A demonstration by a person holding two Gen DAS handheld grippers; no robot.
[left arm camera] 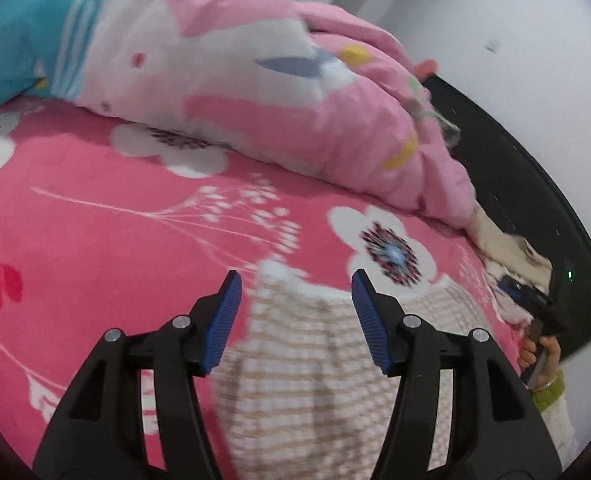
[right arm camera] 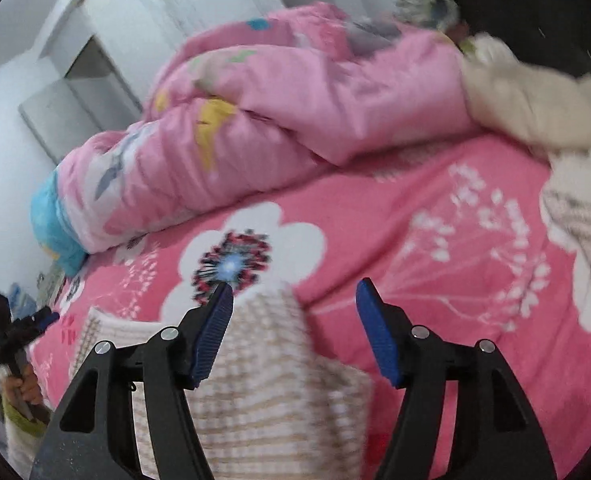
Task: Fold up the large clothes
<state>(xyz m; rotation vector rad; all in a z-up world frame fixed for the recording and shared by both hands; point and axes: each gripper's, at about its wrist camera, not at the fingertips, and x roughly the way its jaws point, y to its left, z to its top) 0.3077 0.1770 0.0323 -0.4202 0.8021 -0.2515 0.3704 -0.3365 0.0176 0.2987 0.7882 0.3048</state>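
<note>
- The left wrist view looks forward and down along its own fingers, close over the pink flowered bed sheet [left arm camera: 95, 208], toward the pink quilt [left arm camera: 255, 92] along the far edge.
- The right wrist view does likewise, slightly rolled.
- Both share sheet, quilt, the checked garment [left arm camera: 303, 360], and each shows the other hand's gripper at its edge.

Left gripper [left arm camera: 295, 292] jaws apart; right gripper [right arm camera: 295, 300] jaws apart, both angled down.
</note>
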